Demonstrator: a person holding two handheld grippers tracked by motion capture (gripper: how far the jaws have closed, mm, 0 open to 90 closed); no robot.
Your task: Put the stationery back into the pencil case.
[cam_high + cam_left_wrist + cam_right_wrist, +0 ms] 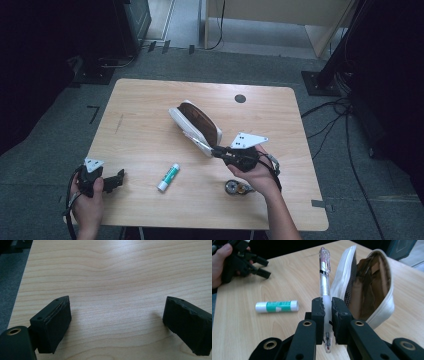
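Note:
My right gripper (326, 302) (216, 151) is shut on a clear plastic pen (324, 280), which sticks out ahead of the jaws above the table. In the high view the pen (197, 141) lies along the near side of a white zip pouch (196, 123) with a brown lining. The pouch (372, 282) stands open just right of the pen in the right gripper view. My left gripper (119, 179) (117, 322) rests at the table's front left corner, its jaws wide apart with bare wood between them.
A white and green glue stick (168, 177) (277, 306) lies at the table's front middle. A small round metal thing (236, 187) sits under my right hand. The wooden table (150, 100) has a dark round hole (240, 98) at its back right.

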